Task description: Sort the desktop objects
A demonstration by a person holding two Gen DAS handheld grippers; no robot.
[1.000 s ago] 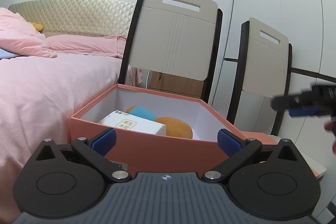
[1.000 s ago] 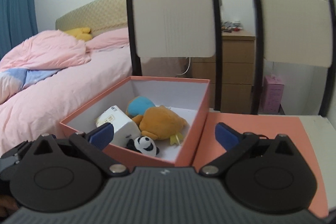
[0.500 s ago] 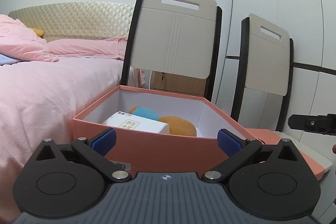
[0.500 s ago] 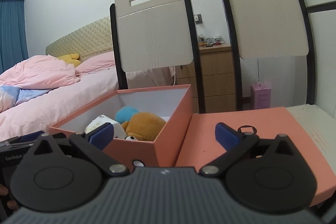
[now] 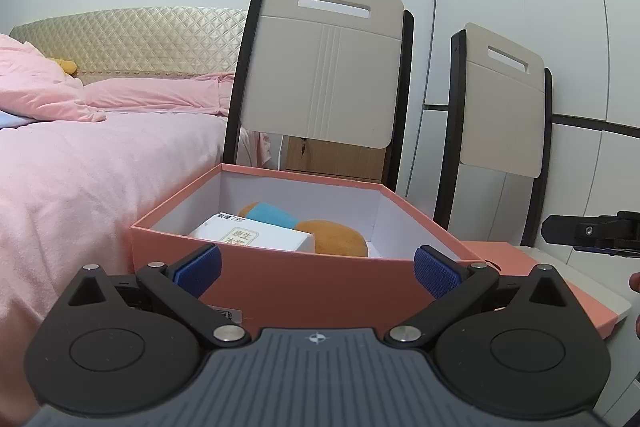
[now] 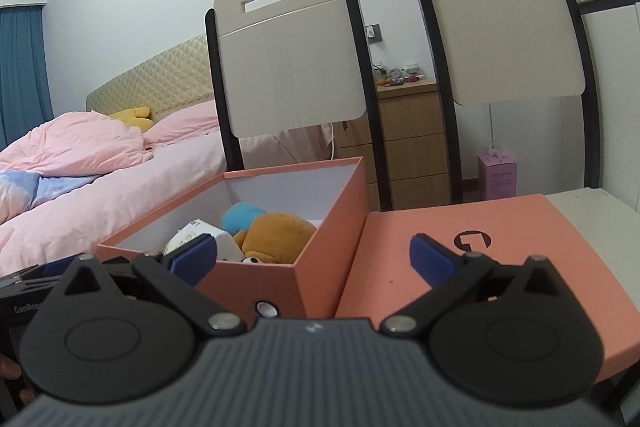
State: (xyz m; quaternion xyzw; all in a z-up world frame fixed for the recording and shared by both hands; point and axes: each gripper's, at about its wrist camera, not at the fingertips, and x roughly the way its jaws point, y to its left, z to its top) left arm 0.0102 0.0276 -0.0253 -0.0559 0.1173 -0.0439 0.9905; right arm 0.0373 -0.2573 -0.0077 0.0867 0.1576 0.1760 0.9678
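Your left gripper [image 5: 316, 269] hovers just in front of the near wall of the open salmon box [image 5: 304, 287], its blue-padded fingers spread wide with nothing between them. Your right gripper [image 6: 312, 259] is likewise spread and empty, held low in front of the box's near right corner, with one blue pad over the box side and the other over the lid [image 6: 472, 251]. That lid lies flat to the right of the box, touching or nearly touching its right wall, top face up with a dark round logo [image 6: 472, 241] showing. Inside the box, the white carton [image 5: 250, 237] with printed characters sits toward the near left, tilted against the soft toys. Behind and to its right lies the orange plush [image 6: 276, 233], and a light blue plush [image 6: 240, 217] rests at the far side against it. In the right wrist view a small black-and-white panda toy [image 6: 252, 260] peeks out just under the orange plush, at the near wall; most of it is hidden. Box and lid rest on a pale table [image 6: 596, 211], which shows bare at the far right. Two folding chairs [image 6: 292, 55] stand behind the table, with a wooden drawer unit [image 6: 412, 143] beyond them and a bed with pink bedding [image 5: 80, 163] to the left. From the left wrist view, part of your right gripper shows at the right edge, apart from the box.
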